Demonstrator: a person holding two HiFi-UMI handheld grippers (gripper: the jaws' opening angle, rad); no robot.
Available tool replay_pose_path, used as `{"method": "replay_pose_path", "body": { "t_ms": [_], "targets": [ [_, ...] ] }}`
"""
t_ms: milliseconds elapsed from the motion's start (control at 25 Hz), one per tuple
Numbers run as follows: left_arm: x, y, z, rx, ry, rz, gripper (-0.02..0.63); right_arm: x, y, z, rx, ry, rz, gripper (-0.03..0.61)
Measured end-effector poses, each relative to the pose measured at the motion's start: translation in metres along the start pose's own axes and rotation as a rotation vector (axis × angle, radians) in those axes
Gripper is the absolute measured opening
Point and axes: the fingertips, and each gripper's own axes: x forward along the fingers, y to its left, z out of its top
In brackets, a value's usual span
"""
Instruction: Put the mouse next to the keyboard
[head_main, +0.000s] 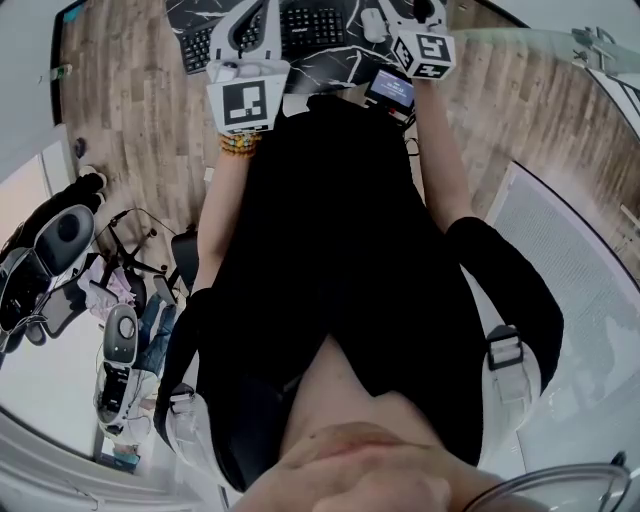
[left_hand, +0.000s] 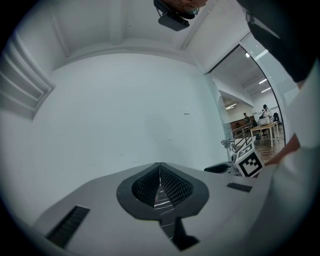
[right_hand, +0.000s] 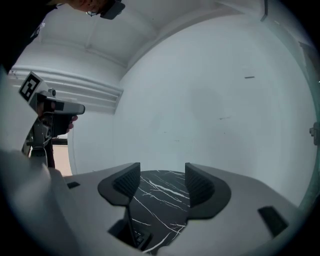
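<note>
Your left gripper (left_hand: 160, 181) has its 2 jaws pressed together, and only a sliver of white-veined black shows between the ribbed pads. Your right gripper (right_hand: 161, 185) stands with its jaws apart and nothing between them. Through the gap you see the black marble desk (right_hand: 159, 200), and a few keys of the keyboard (right_hand: 138, 241) peek in at the bottom edge. Both grippers point at a pale blank wall (right_hand: 210, 100).

From the head view, the mouse (head_main: 373, 25) is a small, pale grey oval. It sits on the desk just beside the right end of the black keyboard, close to your right gripper. Neither gripper is touching it.
</note>
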Motion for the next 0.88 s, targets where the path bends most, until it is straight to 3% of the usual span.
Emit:
{"method": "replay_pose_path", "body": {
  "t_ms": [520, 880],
  "targets": [
    [0.016, -0.012, 0.008, -0.012, -0.032, -0.030, 0.014, -0.022, 0.015, 0.084, -0.024, -0.172, 0.020, 0.279],
    [0.025, -0.020, 0.011, 0.010, -0.042, -0.053, 0.014, -0.036, 0.026, 0.117, -0.031, -0.257, 0.019, 0.273]
  ]
}}
